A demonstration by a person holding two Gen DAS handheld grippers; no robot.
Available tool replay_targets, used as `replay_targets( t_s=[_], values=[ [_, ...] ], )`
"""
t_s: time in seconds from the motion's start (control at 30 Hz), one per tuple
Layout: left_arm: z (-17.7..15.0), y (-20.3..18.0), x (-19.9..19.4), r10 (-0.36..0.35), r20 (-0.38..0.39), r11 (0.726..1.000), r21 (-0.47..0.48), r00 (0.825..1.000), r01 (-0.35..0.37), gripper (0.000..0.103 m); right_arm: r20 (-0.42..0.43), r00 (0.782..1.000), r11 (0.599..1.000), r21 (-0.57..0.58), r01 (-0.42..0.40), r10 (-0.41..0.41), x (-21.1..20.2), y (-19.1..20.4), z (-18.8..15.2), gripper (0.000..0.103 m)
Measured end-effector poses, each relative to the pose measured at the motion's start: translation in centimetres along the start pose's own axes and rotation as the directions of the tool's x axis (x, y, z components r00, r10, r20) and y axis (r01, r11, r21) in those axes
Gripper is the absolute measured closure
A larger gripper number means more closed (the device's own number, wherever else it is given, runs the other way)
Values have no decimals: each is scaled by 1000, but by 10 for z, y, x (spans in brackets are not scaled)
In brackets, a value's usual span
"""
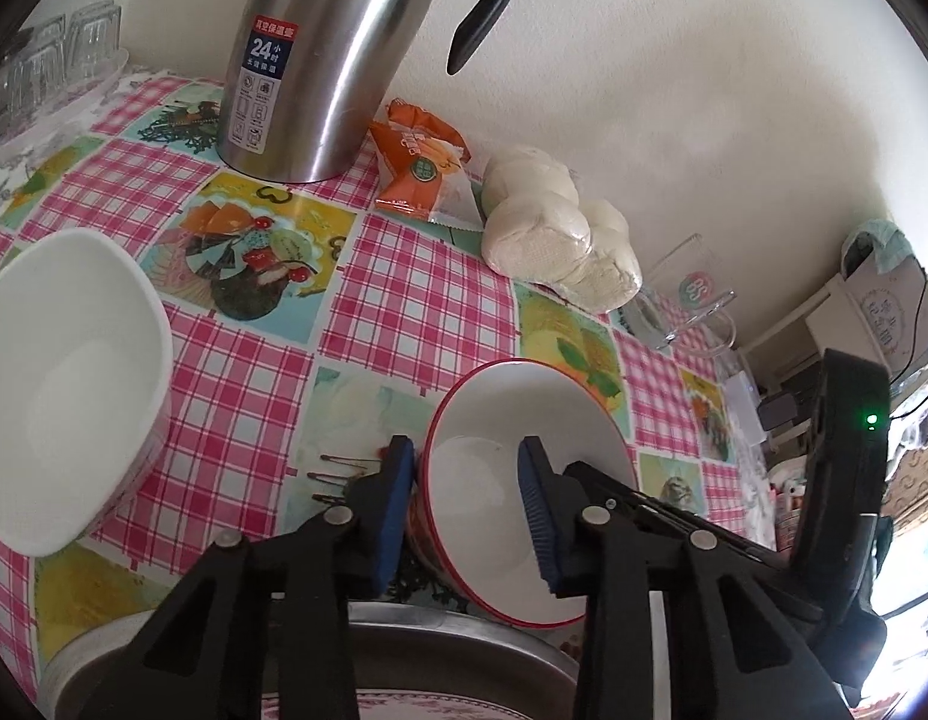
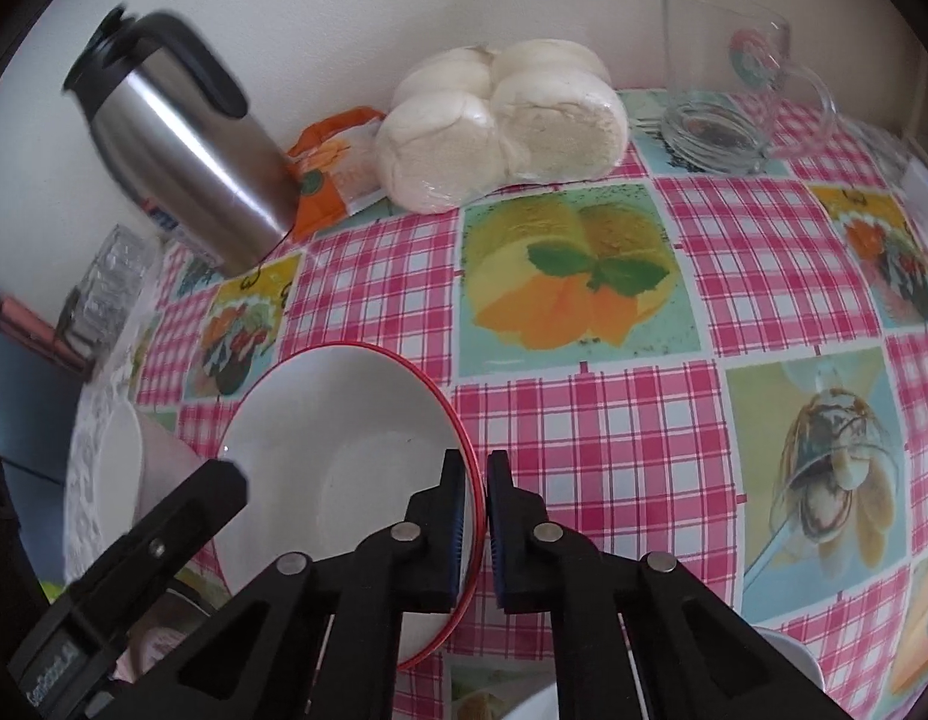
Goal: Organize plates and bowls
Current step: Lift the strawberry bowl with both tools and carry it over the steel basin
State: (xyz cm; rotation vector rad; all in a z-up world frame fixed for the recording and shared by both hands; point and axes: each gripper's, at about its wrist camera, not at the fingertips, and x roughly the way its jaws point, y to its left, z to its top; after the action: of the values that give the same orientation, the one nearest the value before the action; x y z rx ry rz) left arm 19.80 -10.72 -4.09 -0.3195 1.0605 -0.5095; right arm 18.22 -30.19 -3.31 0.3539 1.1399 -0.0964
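Observation:
A white bowl with a red rim [image 1: 559, 408] stands tilted on the checked tablecloth [image 1: 392, 300], just behind a metal basin [image 1: 481, 642]. My left gripper [image 1: 464, 450] straddles its left wall. One blue pad lies against the outside, and the other stands inside the bowl, apart from the wall. In the right wrist view the same bowl [image 2: 332, 438] sits at lower left, and my right gripper [image 2: 475, 462] is shut on its right rim. A plain white bowl [image 1: 74, 384] rests tilted at the left.
Along the wall stand a steel thermos jug [image 1: 320, 60], an orange snack packet [image 1: 422, 162], bagged white buns [image 2: 499, 126] and a glass mug [image 2: 733, 90]. Drinking glasses [image 1: 62, 54] stand at the far left. White dishes show at the edges [image 2: 110, 480] [image 2: 787, 654].

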Motion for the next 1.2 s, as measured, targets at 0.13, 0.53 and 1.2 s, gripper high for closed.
replay_targets(
  t_s=[0.13, 0.53, 1.2],
  values=[
    [0, 3, 1, 13, 3, 1000, 6, 1000, -13, 79, 0, 1000, 1000, 22, -17, 17, 0, -4, 0, 95],
    [4, -5, -12, -18, 62, 1000, 21, 998, 17, 81, 48, 999, 999, 35, -26, 24, -12, -8, -1, 95],
    [6, -33, -82, -83, 130, 995, 62, 988, 76, 81, 146, 987, 996, 51, -78, 70, -85, 3, -17, 95]
  ],
)
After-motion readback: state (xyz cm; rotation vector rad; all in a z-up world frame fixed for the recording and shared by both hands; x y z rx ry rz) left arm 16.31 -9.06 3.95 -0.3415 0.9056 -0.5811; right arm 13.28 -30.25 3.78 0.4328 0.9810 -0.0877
